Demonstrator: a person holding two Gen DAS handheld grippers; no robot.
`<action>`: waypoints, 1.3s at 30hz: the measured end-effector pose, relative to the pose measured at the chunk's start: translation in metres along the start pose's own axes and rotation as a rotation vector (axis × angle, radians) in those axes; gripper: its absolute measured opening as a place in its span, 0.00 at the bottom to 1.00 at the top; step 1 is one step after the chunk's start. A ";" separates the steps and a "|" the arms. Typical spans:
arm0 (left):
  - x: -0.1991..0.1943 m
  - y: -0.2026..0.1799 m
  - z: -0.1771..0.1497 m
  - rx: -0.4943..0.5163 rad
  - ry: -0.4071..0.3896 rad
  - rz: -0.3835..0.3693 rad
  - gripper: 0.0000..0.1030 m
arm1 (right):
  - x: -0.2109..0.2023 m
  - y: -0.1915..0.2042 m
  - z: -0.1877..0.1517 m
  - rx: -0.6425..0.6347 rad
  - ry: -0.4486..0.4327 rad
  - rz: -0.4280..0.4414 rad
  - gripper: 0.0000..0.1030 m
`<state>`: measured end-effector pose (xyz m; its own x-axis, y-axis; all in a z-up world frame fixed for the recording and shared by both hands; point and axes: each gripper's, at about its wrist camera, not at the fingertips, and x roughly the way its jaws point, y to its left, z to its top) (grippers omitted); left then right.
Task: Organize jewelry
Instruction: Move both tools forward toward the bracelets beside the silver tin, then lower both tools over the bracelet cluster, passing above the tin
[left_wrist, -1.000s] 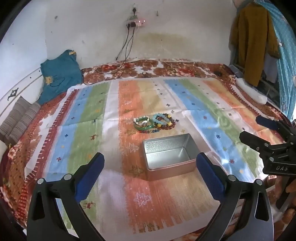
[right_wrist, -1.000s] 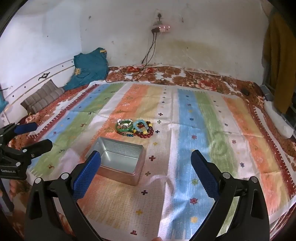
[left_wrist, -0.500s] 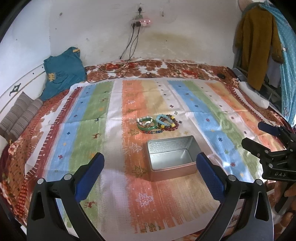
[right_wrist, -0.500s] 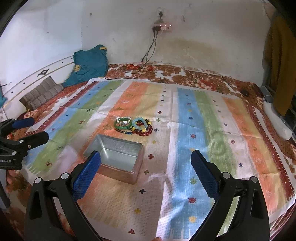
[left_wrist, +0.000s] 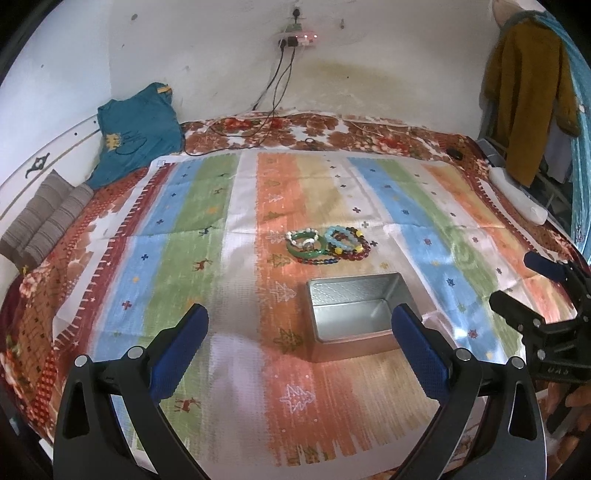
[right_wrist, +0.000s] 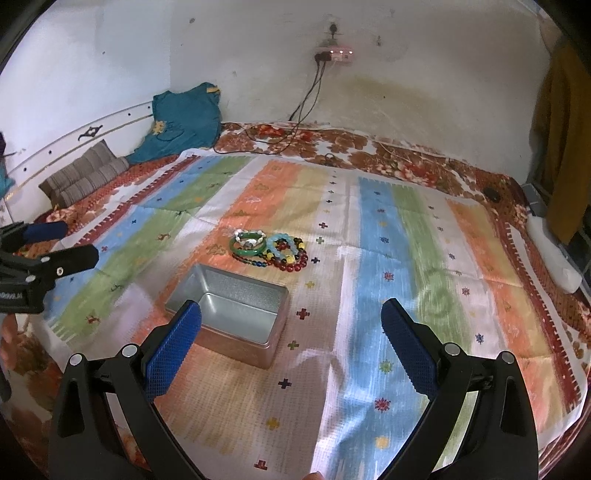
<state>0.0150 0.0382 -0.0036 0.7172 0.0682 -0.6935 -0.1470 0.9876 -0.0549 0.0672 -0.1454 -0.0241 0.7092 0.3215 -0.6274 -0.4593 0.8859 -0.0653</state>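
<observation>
A cluster of bead bracelets (left_wrist: 328, 245) (right_wrist: 269, 251) lies on the striped cloth: a green bangle, a pale blue one, dark red and yellow beads. Just nearer to me sits an open metal tin (left_wrist: 356, 314) (right_wrist: 232, 314) with nothing inside. My left gripper (left_wrist: 299, 350) hovers open above the cloth, short of the tin. My right gripper (right_wrist: 291, 347) is open too, to the right of the tin; it also shows at the right edge of the left wrist view as the right gripper (left_wrist: 532, 280). Both hold nothing.
The striped cloth (left_wrist: 184, 240) covers a floral bedspread (left_wrist: 332, 129). A teal garment (left_wrist: 136, 136) and grey pillows (left_wrist: 44, 225) lie at the far left. Cables (left_wrist: 273, 99) hang from a wall socket. Clothes (left_wrist: 528, 92) hang at the right, with a white power strip (left_wrist: 517, 195) below.
Both grippers have drifted a little; the view has shifted so the tin and bracelets sit slightly farther right in the left view. Neither gripper has changed its opening.
</observation>
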 end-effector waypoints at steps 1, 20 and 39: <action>0.001 0.001 0.002 -0.002 0.002 0.001 0.95 | 0.001 0.001 0.001 -0.005 -0.001 0.000 0.96; 0.054 0.014 0.045 -0.020 0.042 0.087 0.95 | 0.036 0.019 0.024 -0.074 0.048 0.010 0.96; 0.110 0.023 0.066 -0.039 0.107 0.106 0.95 | 0.077 0.025 0.041 -0.073 0.104 0.038 0.96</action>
<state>0.1355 0.0780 -0.0343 0.6197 0.1537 -0.7696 -0.2459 0.9693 -0.0043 0.1321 -0.0844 -0.0416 0.6330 0.3152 -0.7071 -0.5253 0.8458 -0.0933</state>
